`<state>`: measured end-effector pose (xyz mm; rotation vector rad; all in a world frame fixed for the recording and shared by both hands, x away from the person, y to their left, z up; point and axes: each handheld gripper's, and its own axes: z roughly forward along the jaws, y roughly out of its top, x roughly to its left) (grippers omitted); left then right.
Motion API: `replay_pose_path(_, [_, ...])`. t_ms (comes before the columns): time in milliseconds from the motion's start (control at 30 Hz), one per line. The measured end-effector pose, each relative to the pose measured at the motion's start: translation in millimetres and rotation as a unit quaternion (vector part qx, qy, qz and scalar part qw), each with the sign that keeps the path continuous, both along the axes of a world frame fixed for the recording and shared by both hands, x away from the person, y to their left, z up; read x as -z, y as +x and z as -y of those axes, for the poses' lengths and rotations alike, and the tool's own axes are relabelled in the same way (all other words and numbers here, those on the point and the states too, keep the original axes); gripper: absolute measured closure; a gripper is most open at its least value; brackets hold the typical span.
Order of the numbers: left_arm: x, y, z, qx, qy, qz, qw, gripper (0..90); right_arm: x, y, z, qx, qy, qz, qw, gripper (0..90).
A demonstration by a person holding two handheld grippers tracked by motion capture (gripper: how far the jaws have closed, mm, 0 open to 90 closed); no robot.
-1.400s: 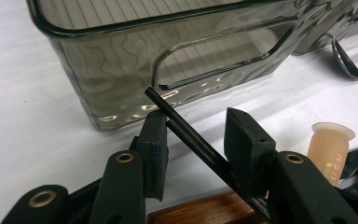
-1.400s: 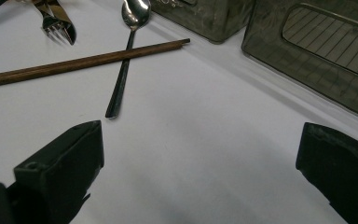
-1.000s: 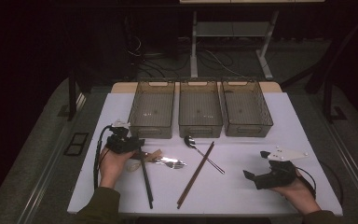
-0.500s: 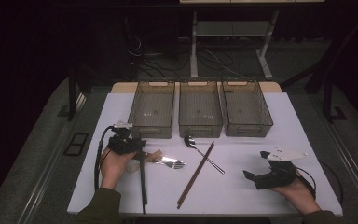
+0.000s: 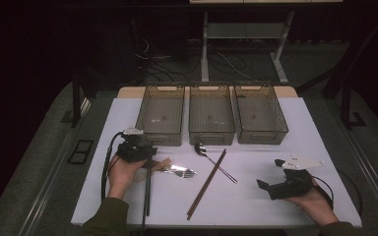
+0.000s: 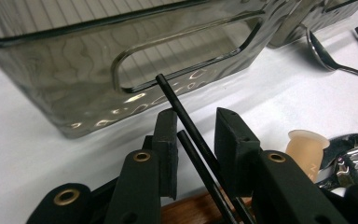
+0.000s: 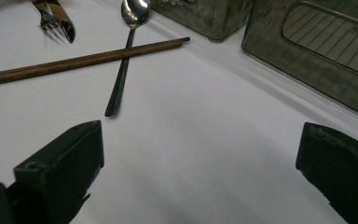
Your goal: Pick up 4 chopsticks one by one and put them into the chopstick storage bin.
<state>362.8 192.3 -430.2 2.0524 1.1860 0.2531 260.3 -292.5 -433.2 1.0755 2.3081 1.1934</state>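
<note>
In the high view the left gripper (image 5: 145,153) sits at the near left of the table (image 5: 285,142), carried on a hand (image 5: 123,172) whose forearm is cut off at the bottom edge. Its jaws have just been closing, with two black chopsticks (image 5: 147,189) between them; in the left gripper view the black chopsticks (image 6: 193,140) run up through the narrowed gap, one lying against the right jaw, and whether both pads press them cannot be told. Their lower ends are hidden under the gripper body, and a brown wooden piece (image 6: 191,212) is cut off at the bottom edge there. A fork (image 5: 179,171) lies just beside the left gripper, its handle end covered by that gripper; a pale rounded object (image 6: 306,148) next to it is hard to identify. Near the table's middle, brown chopsticks (image 5: 207,183) cross a spoon (image 5: 211,158). The right gripper (image 5: 271,176) rests at the near right with its jaws spread wide and nothing between them; its jaws are cropped at the frame edges in the right gripper view. Three smoky bins (image 5: 211,115) stand side by side at the far edge. Beyond the table the room is too dark to make out.
</note>
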Motion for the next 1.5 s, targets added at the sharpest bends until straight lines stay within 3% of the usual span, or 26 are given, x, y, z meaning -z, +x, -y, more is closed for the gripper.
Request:
replay_pose_path(967, [0.2,6.5,16.0,0.037,0.0,0.0,0.9993,75.8,0.7,0.4,-0.1,0.002,-0.002,0.001,1.0,1.0])
replay_pose_path(1500, [-0.4,7.4,26.9,0.08,0.015,0.004,0.9967,79.7,0.6,0.5,0.2,0.002,-0.002,0.002,1.0,1.0])
